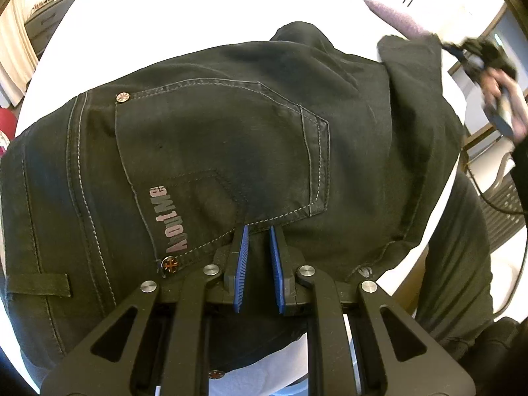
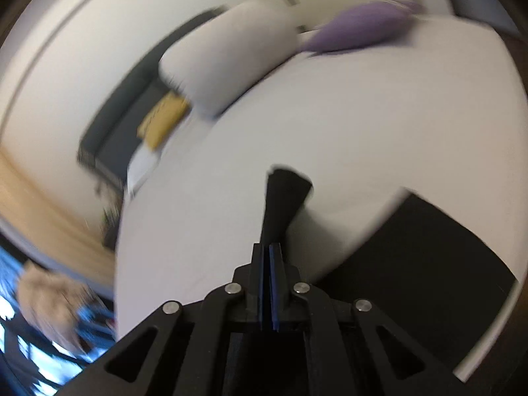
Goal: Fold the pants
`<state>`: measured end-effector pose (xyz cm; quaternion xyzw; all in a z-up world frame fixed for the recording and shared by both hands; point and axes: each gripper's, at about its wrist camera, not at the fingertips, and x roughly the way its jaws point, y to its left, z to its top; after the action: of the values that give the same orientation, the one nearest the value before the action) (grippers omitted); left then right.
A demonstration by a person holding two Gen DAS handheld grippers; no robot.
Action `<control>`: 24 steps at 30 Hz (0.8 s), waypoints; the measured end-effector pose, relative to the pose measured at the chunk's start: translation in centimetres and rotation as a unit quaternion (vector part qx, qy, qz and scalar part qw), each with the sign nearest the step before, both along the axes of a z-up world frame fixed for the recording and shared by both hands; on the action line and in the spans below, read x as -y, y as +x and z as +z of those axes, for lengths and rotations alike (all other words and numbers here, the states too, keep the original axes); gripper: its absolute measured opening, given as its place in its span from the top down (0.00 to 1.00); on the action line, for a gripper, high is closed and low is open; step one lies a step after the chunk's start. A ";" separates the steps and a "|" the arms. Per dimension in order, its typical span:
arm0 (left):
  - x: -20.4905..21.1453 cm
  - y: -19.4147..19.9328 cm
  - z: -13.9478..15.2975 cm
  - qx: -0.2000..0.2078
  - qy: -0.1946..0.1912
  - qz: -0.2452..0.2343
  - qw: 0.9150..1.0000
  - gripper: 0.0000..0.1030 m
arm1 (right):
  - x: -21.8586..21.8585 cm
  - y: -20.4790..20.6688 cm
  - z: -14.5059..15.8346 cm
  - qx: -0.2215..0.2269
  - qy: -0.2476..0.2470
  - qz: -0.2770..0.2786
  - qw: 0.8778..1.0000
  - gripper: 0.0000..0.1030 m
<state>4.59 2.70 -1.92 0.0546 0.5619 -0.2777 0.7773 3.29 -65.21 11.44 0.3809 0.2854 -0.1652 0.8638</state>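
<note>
Black jeans (image 1: 231, 138) lie on a white bed (image 1: 165, 26), back pocket up, with "AboutMe" printed on it. My left gripper (image 1: 257, 231) hovers over the waistband edge below the pocket, its blue-padded jaws a little apart with nothing between them. My right gripper (image 2: 270, 247) is shut on a strip of the black fabric (image 2: 283, 198), held above the bed. In the left wrist view it appears at the far right (image 1: 462, 52), lifting a pant leg end (image 1: 412, 62). More black fabric (image 2: 429, 264) lies at the lower right of the right wrist view.
A white pillow (image 2: 231, 56) and a purple cushion (image 2: 363, 23) sit at the head of the bed (image 2: 363, 132). The cushion also shows in the left wrist view (image 1: 396, 16). A dark bedside unit with a yellow item (image 2: 165, 122) stands beside the bed. The right wrist view is motion-blurred.
</note>
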 end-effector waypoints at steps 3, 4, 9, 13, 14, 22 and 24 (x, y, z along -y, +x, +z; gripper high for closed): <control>0.5 -0.2 0.0 0.005 0.011 -0.002 1.000 0.87 | 3.5 -5.9 -2.5 0.011 0.046 -0.065 0.997 0.96; 0.7 -0.3 0.1 0.007 0.015 -0.002 1.000 0.87 | 4.3 -7.7 -3.0 0.013 0.065 -0.083 0.994 0.96; 1.4 -0.5 0.2 0.014 0.033 0.000 0.999 0.87 | 5.0 -11.3 -7.9 0.016 0.145 -0.099 0.984 0.95; 2.4 -0.9 0.3 0.020 0.048 -0.001 0.999 0.87 | 4.2 -9.3 -8.5 0.044 0.174 -0.078 0.981 0.34; 2.5 -0.9 0.3 0.021 0.050 -0.001 0.999 0.87 | 4.3 -8.5 -8.3 0.056 0.179 -0.076 0.979 0.23; 2.6 -1.2 0.2 0.024 0.050 0.007 0.998 0.87 | 5.7 -1.5 -9.4 0.031 0.204 -0.057 0.977 0.29; 2.6 -1.2 0.2 0.025 0.052 0.007 0.998 0.87 | 6.0 -0.6 -9.3 0.026 0.201 -0.047 0.978 0.53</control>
<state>3.36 0.08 -1.75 0.0981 0.5565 -0.2412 0.7890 2.73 -71.20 2.18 0.5640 0.2720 -0.1344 0.7680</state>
